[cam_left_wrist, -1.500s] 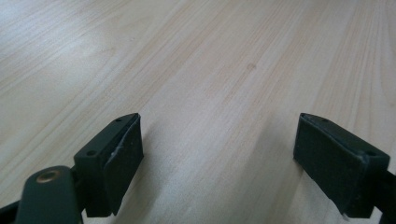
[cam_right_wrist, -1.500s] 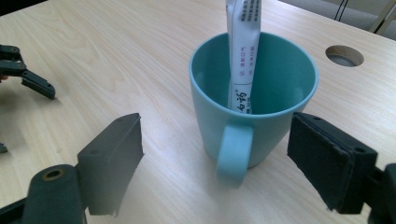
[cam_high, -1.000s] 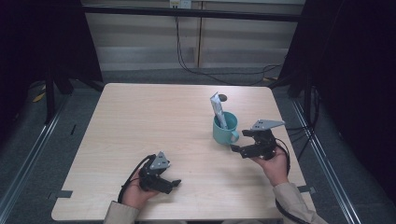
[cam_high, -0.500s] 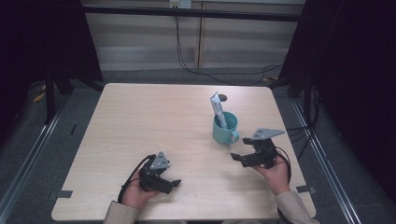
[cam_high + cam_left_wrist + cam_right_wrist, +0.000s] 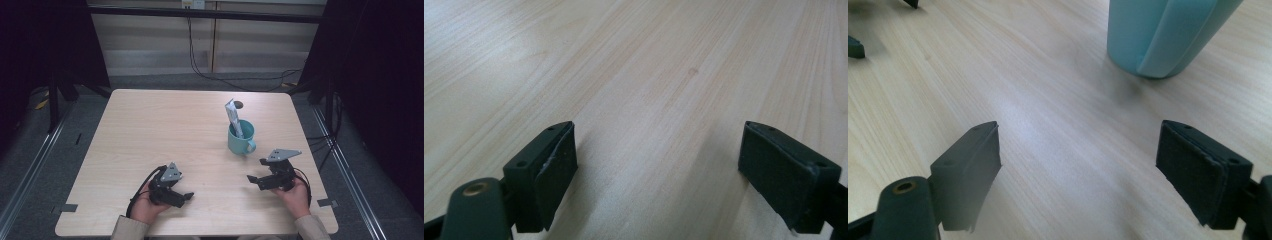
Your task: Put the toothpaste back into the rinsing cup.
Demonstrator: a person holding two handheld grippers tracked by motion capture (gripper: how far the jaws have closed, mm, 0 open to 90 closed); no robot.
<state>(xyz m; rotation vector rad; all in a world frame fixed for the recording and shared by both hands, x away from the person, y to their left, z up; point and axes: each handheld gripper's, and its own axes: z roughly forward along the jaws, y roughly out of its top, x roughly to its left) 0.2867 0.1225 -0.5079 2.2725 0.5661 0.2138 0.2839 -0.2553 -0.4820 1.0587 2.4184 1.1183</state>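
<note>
The left tongs [image 5: 186, 196] lay at the near edge of the bench [image 5: 150, 130], held low in the person's left hand [image 5: 147, 207], jaws apart with nothing between them. The left gripper view confirmed this: both black jaws stood wide, bare wood grain showing in the gap. The right tongs [image 5: 252, 178] rested at the near right of the bench in the right hand [image 5: 295, 192], likewise apart and empty; in the right gripper view the jaws framed only bare bench surface.

Just beyond the right tongs, and apart from them, stood the teal mug [image 5: 241, 138], upright, its handle turned toward the near side. The right gripper view [image 5: 1163, 35] showed its lower wall and handle ahead of the jaws and to the right of their line. A white tube [image 5: 233, 116] stood tilted inside the mug, its top leaning away toward the far left. The mug lay well apart from the left tongs. A small dark mark [image 5: 239, 104] sat on the bench behind the mug.

Judgement: both tools appeared parked, with no grasp in hand; the tube sat in the mug, so the placing step looked complete or a fresh reach not yet begun. Any next grasp would call for the right tongs to advance and turn rightward to line up on the mug or tube.
</note>
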